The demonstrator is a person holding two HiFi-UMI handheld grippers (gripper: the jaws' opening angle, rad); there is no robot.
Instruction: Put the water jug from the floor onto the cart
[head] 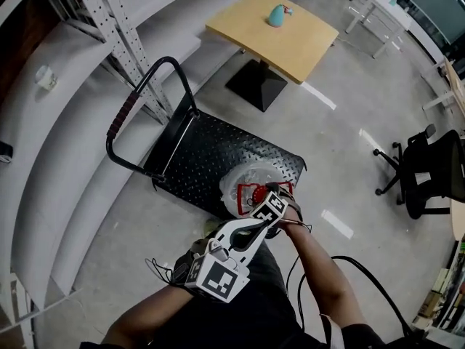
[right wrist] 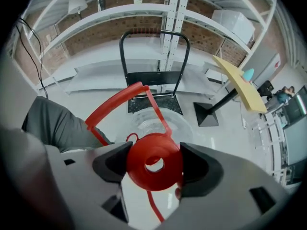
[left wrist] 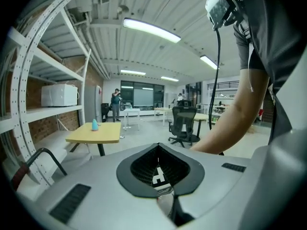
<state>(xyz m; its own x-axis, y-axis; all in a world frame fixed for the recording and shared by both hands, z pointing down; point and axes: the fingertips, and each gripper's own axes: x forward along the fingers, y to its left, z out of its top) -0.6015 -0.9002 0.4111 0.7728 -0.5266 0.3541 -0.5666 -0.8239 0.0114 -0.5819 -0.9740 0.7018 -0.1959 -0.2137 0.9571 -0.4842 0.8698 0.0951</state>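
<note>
The clear water jug [head: 249,184] with a red cap and red carrying handle is over the near edge of the black cart [head: 218,155]; I cannot tell whether it rests on the deck. My right gripper [head: 280,193] is shut on the jug's red cap [right wrist: 154,163], with the clear body [right wrist: 154,123] below it and the cart's deck [right wrist: 153,78] beyond. The left gripper [head: 254,224] is just behind the right one, near my body. Its jaws [left wrist: 159,147] are shut and hold nothing.
The cart's push handle [head: 138,104] rises at its left end, next to white curved shelving [head: 80,71]. A yellow table [head: 290,46] with a teal object [head: 277,15] stands beyond the cart. A black office chair [head: 429,173] is at the right.
</note>
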